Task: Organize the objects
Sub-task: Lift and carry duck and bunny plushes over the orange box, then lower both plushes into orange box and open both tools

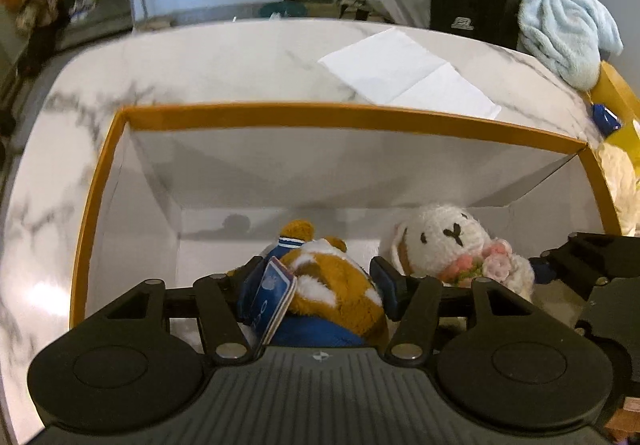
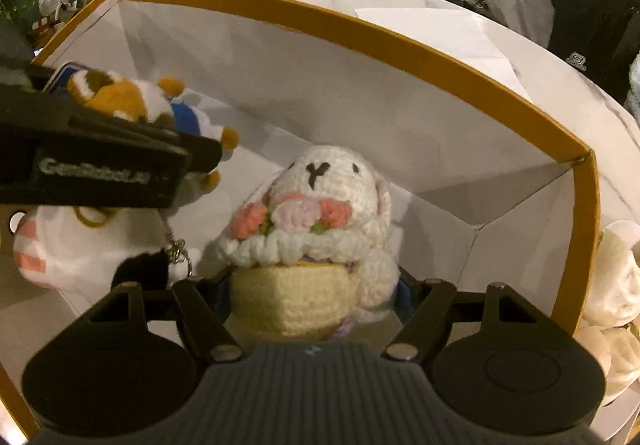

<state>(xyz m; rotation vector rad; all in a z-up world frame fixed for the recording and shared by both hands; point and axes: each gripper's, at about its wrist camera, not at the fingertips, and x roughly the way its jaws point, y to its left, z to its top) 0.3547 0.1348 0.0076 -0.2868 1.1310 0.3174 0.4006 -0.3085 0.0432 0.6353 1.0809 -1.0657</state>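
Inside the orange-rimmed box (image 1: 344, 116) on the marble desk (image 1: 240, 57), the left gripper (image 1: 316, 281) holds the brown plush (image 1: 340, 285) loosely between its fingers, while the right gripper (image 2: 316, 297) clasps the white crocheted rabbit (image 2: 320, 213).

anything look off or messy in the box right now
Nothing damaged or spilled. The brown plush hangs tilted between the left gripper fingers above the box floor, and the crochet bunny sits upright in the right gripper.
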